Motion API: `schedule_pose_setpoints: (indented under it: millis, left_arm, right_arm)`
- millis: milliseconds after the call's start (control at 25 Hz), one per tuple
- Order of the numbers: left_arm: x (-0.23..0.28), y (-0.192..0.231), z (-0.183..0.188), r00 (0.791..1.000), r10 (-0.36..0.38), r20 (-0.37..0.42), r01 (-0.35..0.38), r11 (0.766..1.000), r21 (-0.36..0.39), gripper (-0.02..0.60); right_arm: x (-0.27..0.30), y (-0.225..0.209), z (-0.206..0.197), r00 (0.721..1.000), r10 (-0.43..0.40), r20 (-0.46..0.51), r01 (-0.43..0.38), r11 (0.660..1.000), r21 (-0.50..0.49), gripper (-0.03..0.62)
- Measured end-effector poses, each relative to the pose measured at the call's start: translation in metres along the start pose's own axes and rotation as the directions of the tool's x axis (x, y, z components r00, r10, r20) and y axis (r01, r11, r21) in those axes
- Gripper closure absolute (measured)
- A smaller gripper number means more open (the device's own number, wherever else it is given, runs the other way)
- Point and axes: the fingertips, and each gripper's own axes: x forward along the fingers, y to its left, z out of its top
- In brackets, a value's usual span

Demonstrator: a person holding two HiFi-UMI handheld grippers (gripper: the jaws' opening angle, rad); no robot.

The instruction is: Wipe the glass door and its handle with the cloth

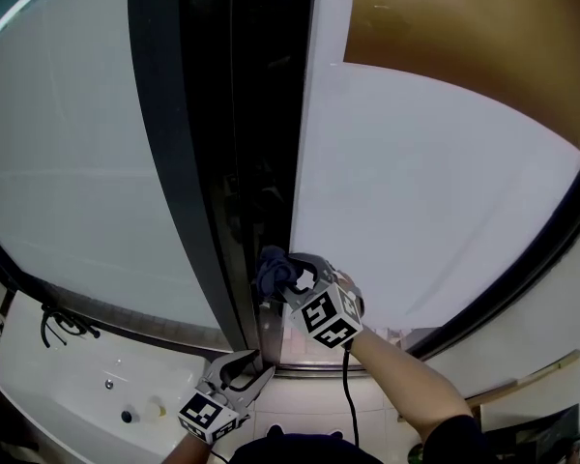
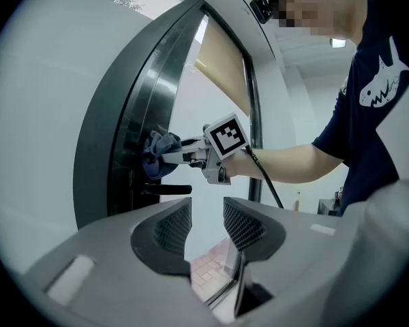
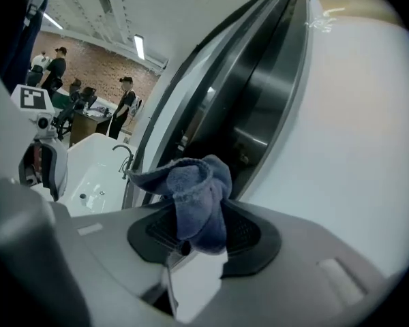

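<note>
Apparently wiping at the inner edge of the frosted white glass door (image 1: pixel 445 182) with the right gripper (image 1: pixel 292 280), jaws clenched on a bunched blue-grey microfibre cloth (image 1: pixel 272 271). Found at lower centre of the head view, pushed in beside the dark upright frame (image 1: pixel 164 162). Probably gripped as a wad so that soft fabric, not bare jaw, meets the surface. Sits just above the slim black lever handle (image 2: pixel 167 189), left of centre in the left gripper view; cannot tell whether actually touching it, so likely the next thing to wipe. Holds the left gripper (image 2: pixel 206 225) low at bottom centre of the head view, jaws apart with nothing between them, seemingly parked clear of the wiping side. Judging by the cloth's place, edge work in hand, with the wide pane at right left to do.
</note>
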Motion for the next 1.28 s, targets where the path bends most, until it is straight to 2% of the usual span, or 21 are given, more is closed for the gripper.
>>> schedule_pose_setpoints:
  millis: [200, 320, 520, 760, 1120, 1280]
  left_arm:
    - [0.001, 0.003, -0.005, 1.0, -0.001, -0.012, 0.001, 1.0, -0.005, 0.44]
    - [0.004, 0.003, -0.003, 1.0, -0.008, -0.003, 0.008, 1.0, -0.005, 0.44]
    - [0.007, 0.003, -0.002, 1.0, -0.015, -0.002, 0.015, 1.0, -0.008, 0.44]
    - [0.011, 0.004, -0.004, 1.0, -0.022, -0.004, 0.022, 1.0, -0.012, 0.44]
    - [0.022, 0.0, -0.003, 0.999, -0.04, 0.005, 0.04, 0.999, -0.017, 0.44]
    - [0.023, 0.003, -0.01, 0.999, -0.039, 0.002, 0.039, 0.999, -0.019, 0.44]
  right_arm:
    - [0.007, 0.014, 0.003, 1.0, 0.011, 0.014, -0.01, 1.0, -0.016, 0.445]
    - [0.018, 0.018, 0.006, 1.0, -0.011, 0.001, 0.011, 0.999, -0.035, 0.445]
    - [0.028, 0.024, 0.004, 1.0, 0.001, -0.016, -0.001, 0.999, -0.034, 0.445]
    - [0.029, 0.038, -0.009, 0.993, 0.078, -0.088, -0.084, 0.994, -0.071, 0.445]
    - [0.017, 0.052, -0.023, 0.956, 0.196, -0.219, -0.234, 0.958, -0.164, 0.448]
    - [0.003, 0.047, -0.034, 0.942, 0.22, -0.252, -0.265, 0.951, -0.16, 0.448]
